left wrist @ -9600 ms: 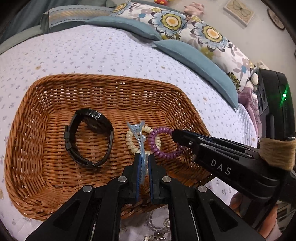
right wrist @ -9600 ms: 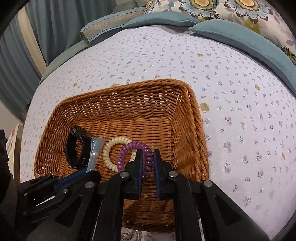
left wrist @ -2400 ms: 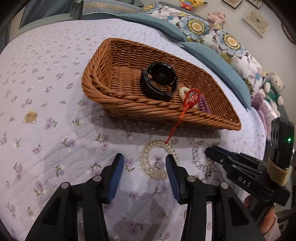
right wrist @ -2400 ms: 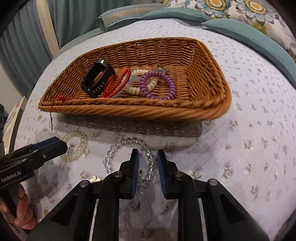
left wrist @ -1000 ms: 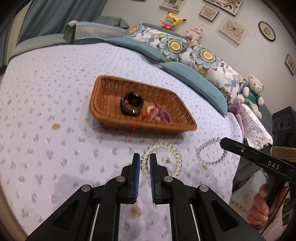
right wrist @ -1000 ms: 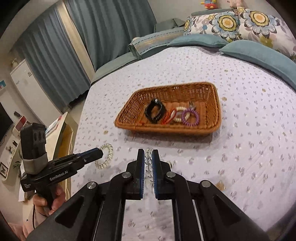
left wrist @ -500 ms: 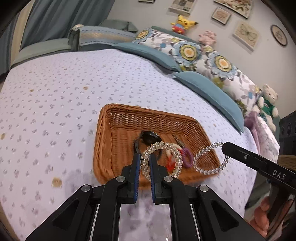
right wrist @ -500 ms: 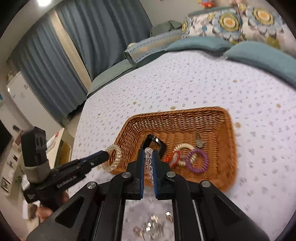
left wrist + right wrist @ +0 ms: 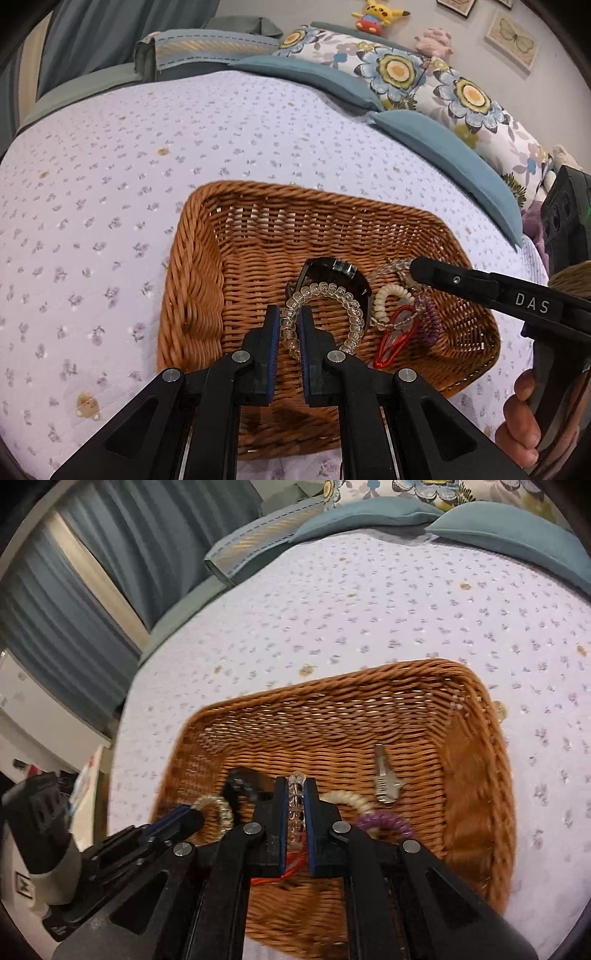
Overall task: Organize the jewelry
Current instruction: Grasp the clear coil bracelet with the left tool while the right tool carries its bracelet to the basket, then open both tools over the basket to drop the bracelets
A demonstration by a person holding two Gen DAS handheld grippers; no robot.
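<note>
A brown wicker basket sits on the lilac floral bedspread. In it lie a black watch, a cream coil tie, a purple coil tie, a red cord bracelet and a silver hair clip. My left gripper is shut on a clear coil hair tie and holds it over the basket's near part. My right gripper is shut on a clear bead bracelet over the basket; it also shows in the left wrist view.
Blue and floral pillows lie along the far side of the bed. Blue curtains hang at the left. The bedspread surrounds the basket on all sides.
Both grippers have moved forward and down over the basket, each still holding its piece. The basket now looks larger and closer in both views.
</note>
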